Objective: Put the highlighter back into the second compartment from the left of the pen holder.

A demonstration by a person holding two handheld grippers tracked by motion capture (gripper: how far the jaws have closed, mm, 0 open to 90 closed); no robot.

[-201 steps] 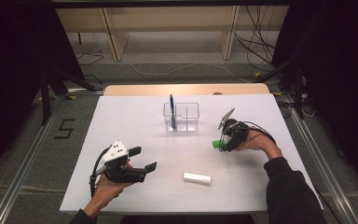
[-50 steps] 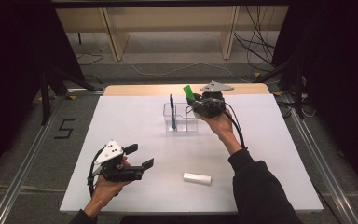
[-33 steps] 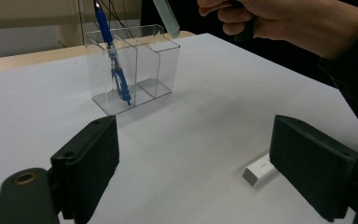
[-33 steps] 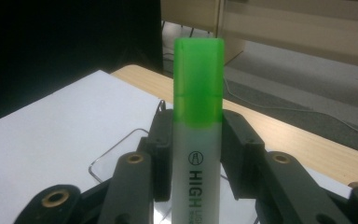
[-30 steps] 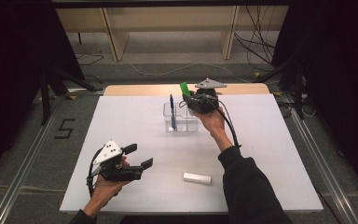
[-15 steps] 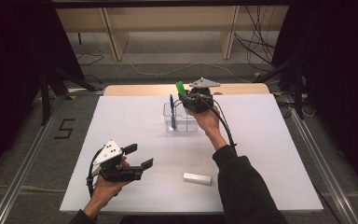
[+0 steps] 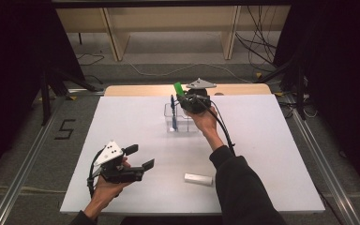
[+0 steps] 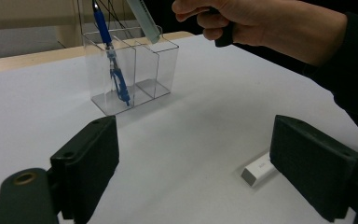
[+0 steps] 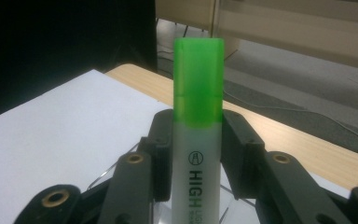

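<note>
My right gripper (image 7: 183, 96) is shut on a green-capped highlighter (image 7: 178, 88), held tilted with the cap up. In the right gripper view the jaws clamp the white barrel of the highlighter (image 9: 198, 116) just below the cap. Its lower end (image 8: 145, 18) hangs at the rim of a clear two-compartment holder (image 7: 182, 123), above the empty compartment (image 8: 156, 70). A blue pen (image 7: 172, 110) stands in the other compartment. My left gripper (image 7: 139, 157) rests open near the table's front left, nothing between its jaws.
A small white oblong thing (image 7: 198, 178) lies on the white table (image 7: 272, 154) near the front middle, also seen as the white piece (image 8: 259, 169) by my left jaw. The person's right forearm (image 7: 215, 140) reaches across the middle. Wooden shelving stands beyond the far edge.
The right gripper picked the highlighter up from the table's right side and carried it to the holder. Over the last second it edged slightly left. The left gripper stayed put.
</note>
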